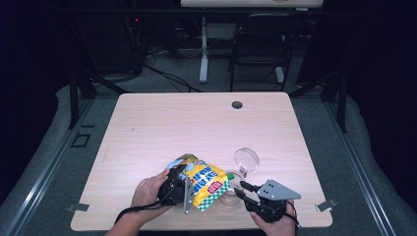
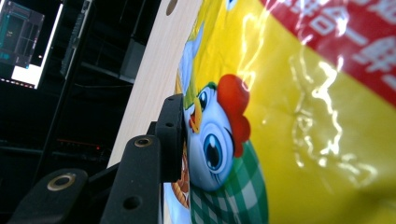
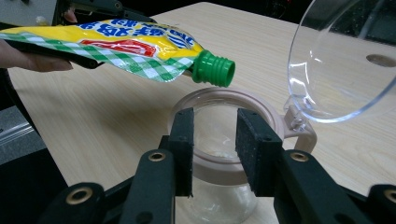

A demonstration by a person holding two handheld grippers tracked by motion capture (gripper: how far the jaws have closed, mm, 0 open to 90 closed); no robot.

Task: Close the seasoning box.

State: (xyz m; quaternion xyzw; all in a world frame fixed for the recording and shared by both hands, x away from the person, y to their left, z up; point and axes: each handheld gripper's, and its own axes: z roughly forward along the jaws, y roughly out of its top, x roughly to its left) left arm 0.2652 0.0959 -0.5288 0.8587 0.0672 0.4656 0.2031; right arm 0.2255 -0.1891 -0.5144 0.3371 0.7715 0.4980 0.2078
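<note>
Left tongs [image 1: 186,183] pinch a glossy yellow spouted pouch with green-check base [image 1: 206,185], its green spout [image 3: 214,70] tilted above a clear glass jar [image 3: 219,140] on the pale wooden surface [image 1: 162,128]. Right tongs [image 3: 212,149] stand spread, astride the jar's pink rim, the jar's clear hinged lid [image 3: 341,60] raised.

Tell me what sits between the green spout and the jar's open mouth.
Nothing: the right gripper view shows bare air between the green spout and the jar mouth below.

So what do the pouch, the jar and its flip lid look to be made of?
Pouch: flexible glossy film, likely plastic laminate, with creases and bright glare; its green spout looks like ridged moulded plastic. Jar: clear, glass or plastic, can't tell. Lid: thin clear plastic, apparently, hinged to an opaque pinkish collar.
</note>
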